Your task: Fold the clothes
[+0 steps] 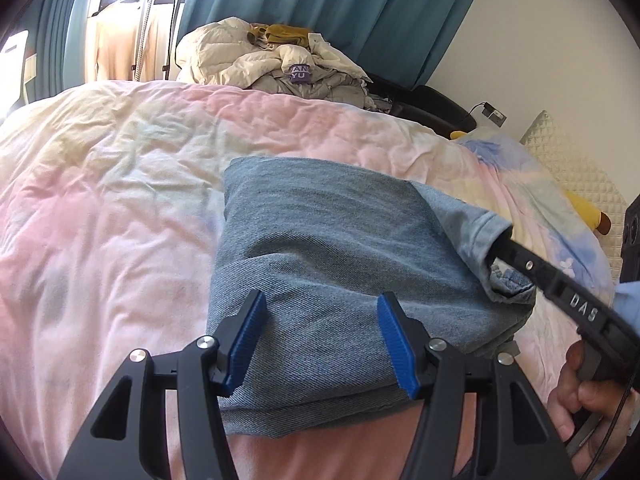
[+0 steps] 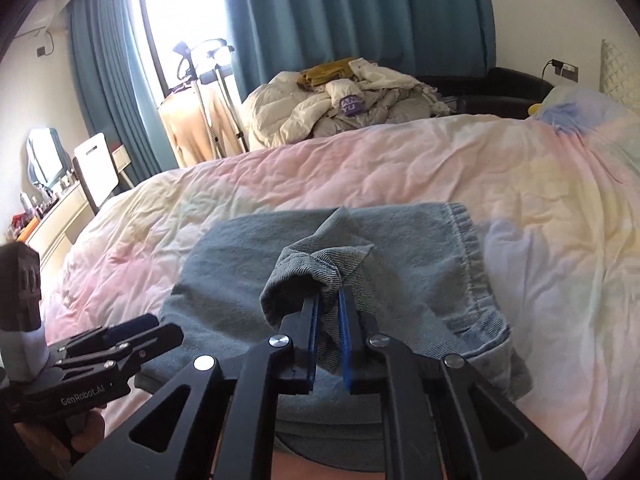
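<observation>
A folded pair of light blue jeans lies on the pastel duvet near the bed's front edge. My left gripper is open, its blue pads spread just above the near part of the jeans. My right gripper is shut on a corner flap of the jeans and holds it raised over the folded stack. In the left wrist view the right gripper's finger runs into the lifted denim at the right. The left gripper also shows at the left of the right wrist view.
A heap of cream bedding and clothes sits beyond the bed under teal curtains. A yellow plush toy and quilted pillow lie at the right. A dresser and clothes rack stand at the left.
</observation>
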The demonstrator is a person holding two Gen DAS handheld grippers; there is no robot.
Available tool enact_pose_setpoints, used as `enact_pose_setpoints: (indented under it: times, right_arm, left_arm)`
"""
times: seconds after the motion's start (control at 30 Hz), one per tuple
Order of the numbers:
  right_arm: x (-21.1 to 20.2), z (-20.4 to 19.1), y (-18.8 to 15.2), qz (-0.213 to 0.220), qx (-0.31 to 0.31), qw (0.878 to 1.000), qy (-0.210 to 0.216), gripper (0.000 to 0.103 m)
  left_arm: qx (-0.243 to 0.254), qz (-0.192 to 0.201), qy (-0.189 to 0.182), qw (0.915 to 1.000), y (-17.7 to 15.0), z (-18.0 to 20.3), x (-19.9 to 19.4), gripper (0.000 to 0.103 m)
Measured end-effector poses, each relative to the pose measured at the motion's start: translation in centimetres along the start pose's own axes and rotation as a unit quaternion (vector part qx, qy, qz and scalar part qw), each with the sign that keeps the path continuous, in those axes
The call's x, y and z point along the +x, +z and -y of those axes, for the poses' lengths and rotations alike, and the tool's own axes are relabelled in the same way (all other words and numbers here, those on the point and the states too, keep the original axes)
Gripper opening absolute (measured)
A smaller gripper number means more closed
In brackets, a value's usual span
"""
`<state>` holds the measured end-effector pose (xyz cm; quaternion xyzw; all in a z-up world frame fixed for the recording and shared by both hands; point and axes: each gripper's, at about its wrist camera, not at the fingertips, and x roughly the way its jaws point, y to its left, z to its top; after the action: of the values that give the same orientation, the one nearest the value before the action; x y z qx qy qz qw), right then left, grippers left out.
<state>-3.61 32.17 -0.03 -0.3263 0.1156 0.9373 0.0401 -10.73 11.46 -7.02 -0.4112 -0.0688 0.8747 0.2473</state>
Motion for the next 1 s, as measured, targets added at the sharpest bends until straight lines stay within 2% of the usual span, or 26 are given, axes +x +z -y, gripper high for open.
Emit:
enact_pose_setpoints:
  times: [0.17, 0.33, 0.47, 0.57, 0.7, 0.77, 0.83, 0.97, 1.0]
  right_arm:
    - [-0.1, 3.0, 2.8, 0.038, 0.033, 0.998, -0.023, 0.008]
    - [1.7, 6.4, 4.5, 0.04, 0.063, 0.996, -0.045, 0.007]
    - [4.7, 9.5, 4.7, 0.015, 0.085, 0.994, -0.065, 0.007]
    - [7.2, 12.3, 3.8, -0.019, 0.117, 0.991, -0.066, 0.008]
    - [8.6, 14.5, 2.4, -0.05, 0.156, 0.984, -0.065, 0.008]
    - [8.3, 15.3, 2.1, -0.051, 0.178, 0.981, -0.062, 0.011]
    - [7.4, 16.1, 1.9, -0.046, 0.196, 0.978, -0.058, 0.024]
    - [5.0, 17.4, 1.1, -0.046, 0.236, 0.969, -0.046, 0.028]
    - [4.1, 17.6, 0.8, -0.045, 0.249, 0.967, -0.038, 0.032]
  left_arm:
    - [0.013, 0.002, 0.013, 0.9998, -0.3, 0.3, 0.4, 0.059]
    - [0.021, 0.007, 0.026, 0.9994, -0.5, 0.8, 0.5, 0.059]
    - [0.019, 0.008, 0.026, 0.9994, -0.4, 0.7, 0.5, 0.059]
    - [0.014, 0.008, 0.022, 0.9996, -0.3, 0.6, 0.5, 0.059]
    - [0.009, 0.009, 0.021, 0.9997, -0.3, 0.5, 0.5, 0.059]
    - [0.008, 0.008, 0.02, 0.9997, -0.2, 0.5, 0.5, 0.059]
    - [0.005, 0.007, 0.018, 0.9998, -0.1, 0.5, 0.5, 0.059]
    - [-0.004, 0.005, 0.009, 0.9999, -0.1, 0.2, 0.3, 0.059]
    - [-0.007, 0.005, 0.006, 0.9999, 0.0, 0.1, 0.2, 0.059]
